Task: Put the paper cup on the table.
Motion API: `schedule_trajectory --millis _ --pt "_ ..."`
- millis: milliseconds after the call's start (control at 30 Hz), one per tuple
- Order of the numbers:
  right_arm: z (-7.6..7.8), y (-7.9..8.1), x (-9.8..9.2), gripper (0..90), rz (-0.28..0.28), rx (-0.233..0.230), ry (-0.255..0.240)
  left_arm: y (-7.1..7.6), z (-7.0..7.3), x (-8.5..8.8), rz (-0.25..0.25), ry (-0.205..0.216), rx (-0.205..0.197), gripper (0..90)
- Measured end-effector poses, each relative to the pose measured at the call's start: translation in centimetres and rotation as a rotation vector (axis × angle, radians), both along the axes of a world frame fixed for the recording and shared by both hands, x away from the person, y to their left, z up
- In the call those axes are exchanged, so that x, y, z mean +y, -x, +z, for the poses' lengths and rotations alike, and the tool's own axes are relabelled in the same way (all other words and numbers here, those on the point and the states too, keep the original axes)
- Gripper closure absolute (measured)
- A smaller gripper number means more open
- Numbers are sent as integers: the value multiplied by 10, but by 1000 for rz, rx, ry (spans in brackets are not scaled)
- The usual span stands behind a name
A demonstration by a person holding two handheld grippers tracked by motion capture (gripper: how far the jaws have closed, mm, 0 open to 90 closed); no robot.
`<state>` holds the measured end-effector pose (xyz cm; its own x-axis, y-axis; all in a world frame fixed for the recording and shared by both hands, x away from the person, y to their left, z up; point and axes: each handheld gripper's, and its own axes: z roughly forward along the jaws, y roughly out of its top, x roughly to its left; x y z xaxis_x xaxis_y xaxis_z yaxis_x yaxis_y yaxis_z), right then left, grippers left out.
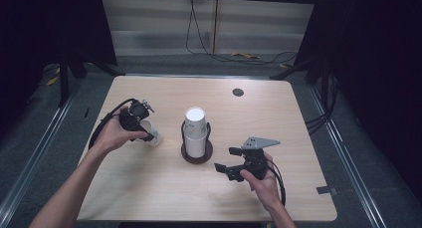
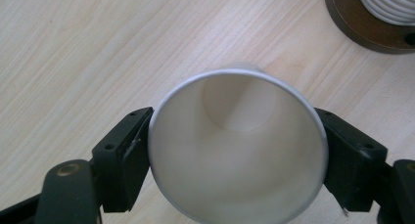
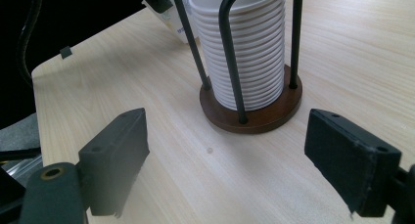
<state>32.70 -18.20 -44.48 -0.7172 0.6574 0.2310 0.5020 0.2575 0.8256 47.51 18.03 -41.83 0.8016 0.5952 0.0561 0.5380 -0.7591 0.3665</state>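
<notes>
Left gripper view: paper cup (image 2: 238, 150) pinched between the jaws.
Left gripper (image 1: 148, 133) squeezes its sides; right gripper (image 1: 225, 159) hangs spread wide, empty.

We recorded a light wooden table (image 1: 149, 198) with rounded corners and a dark round grommet (image 1: 238, 92) near its far edge. Grey carpet floor (image 1: 358, 153) surrounded it, crossed by metal rails (image 1: 35, 158). Behind stood a pale panelled wall (image 1: 159, 24); black cables (image 1: 199, 44) trailed down it. Both sides lay in darkness.
</notes>
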Motion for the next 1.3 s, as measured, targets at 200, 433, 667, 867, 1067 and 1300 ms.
schedule_trajectory --millis 200,433,667,867,1067,1300 --pt "0 0 1 160 1 4 -2 -3 -3 -2 9 1 14 211" --pt "0 0 0 160 1 3 -3 -3 -3 -5 1 5 4 207" --pt "-1 0 0 161 3 8 -5 -4 -4 -6 -17 36 4 173" --pt "0 0 -1 162 3 8 -5 -4 -4 -8 -6 76 -10 172" --pt "0 -1 -1 162 6 8 -4 -5 -2 -3 8 132 -30 172" --pt "-1 0 -1 162 2 13 -3 -2 2 7 43 255 -59 169"
